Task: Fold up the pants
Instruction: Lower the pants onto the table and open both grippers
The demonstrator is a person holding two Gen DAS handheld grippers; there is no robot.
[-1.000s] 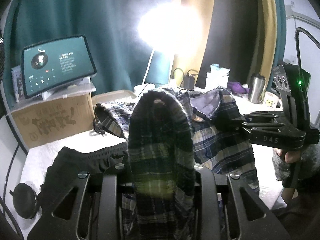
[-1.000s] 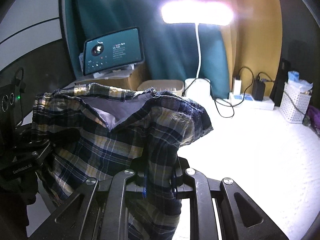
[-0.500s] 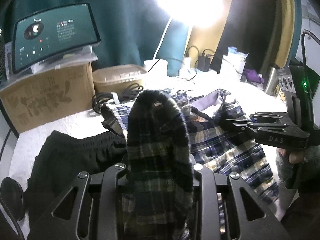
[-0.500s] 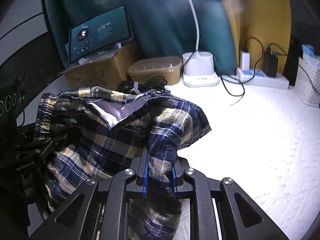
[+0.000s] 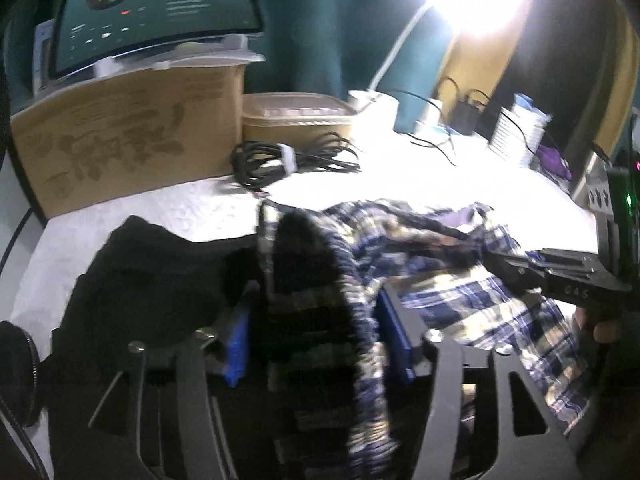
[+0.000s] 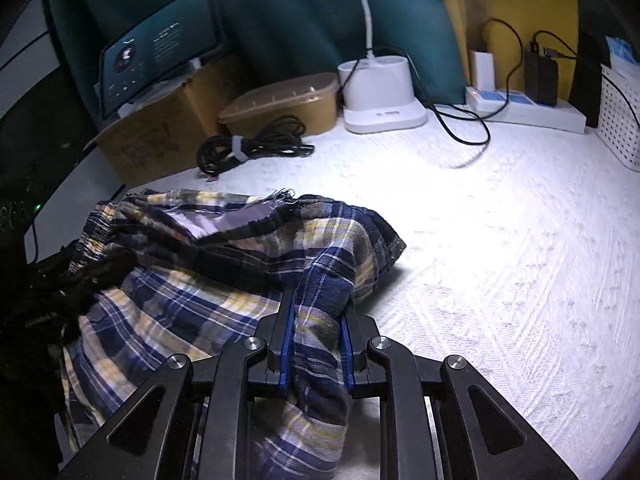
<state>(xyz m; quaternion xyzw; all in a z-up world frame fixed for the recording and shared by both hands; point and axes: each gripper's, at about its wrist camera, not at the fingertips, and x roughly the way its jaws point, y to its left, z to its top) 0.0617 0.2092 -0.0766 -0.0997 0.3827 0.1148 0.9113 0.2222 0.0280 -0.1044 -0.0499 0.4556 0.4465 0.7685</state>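
- Plaid pants (image 6: 224, 280) are lying bunched on the white textured bench (image 6: 500, 240), draped between my two tools, with the waistband opening facing the back of the scene.
- I am holding the right hand-held gripper (image 6: 316, 340) low over the bench, pointing forward and slightly left; its blue-padded fingers (image 6: 286, 336) are pinching a thick fold of the plaid cloth between them, the jaws narrow around that bundle.
- I am seeing the left hand-held gripper (image 5: 316, 340) pointing forward as well, with a dark roll of the plaid fabric standing up between its blue pads (image 5: 238, 344); the jaws are standing fairly wide apart and the cloth is filling the gap, so it is holding the pants too.
- In the left wrist view the right tool is coming in from the right edge, level with the cloth, its tip buried in the plaid fabric, and bare fingertips (image 5: 604, 330) of the gloved hand gripping it are showing just below.
- A black garment (image 5: 152, 276) is lying just left of the pants, touching them.
- Behind, a coiled black cable (image 6: 248, 148), a brown lidded container (image 6: 284, 104), a cardboard box (image 5: 120, 140) carrying a tablet (image 5: 152, 8), and a white lamp base (image 6: 380, 96) are sitting well apart from the pants.
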